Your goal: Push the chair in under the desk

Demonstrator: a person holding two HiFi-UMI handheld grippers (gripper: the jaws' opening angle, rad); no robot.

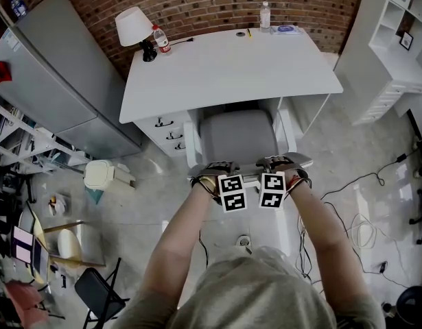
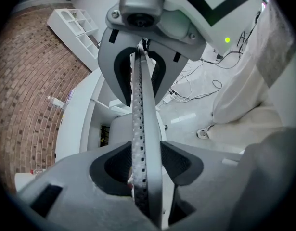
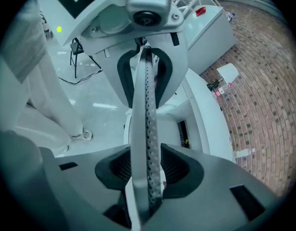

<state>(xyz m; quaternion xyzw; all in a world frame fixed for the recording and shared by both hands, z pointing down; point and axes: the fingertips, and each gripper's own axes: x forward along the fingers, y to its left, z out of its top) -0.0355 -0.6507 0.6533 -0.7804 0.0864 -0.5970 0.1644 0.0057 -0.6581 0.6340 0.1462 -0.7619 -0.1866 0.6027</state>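
Chair (image 1: 236, 137) stands tucked against the desk (image 1: 231, 67), its grey seat reaching under the desk's near edge, with the drawers (image 1: 168, 134) just to its left. I stand behind it. My left tongs (image 2: 147, 165) point steeply down over the top rim of the backrest (image 2: 140, 100) and are released: the jaws stand apart with the perforated rim running between them, and the pads do not squeeze it. My right tongs (image 3: 148, 170) are loosened in the same way, straddling the same rim just beside the left pair. On the desk, a lamp (image 1: 134, 25) sits at the far left corner and a bottle (image 1: 265, 16) stands at the far edge.
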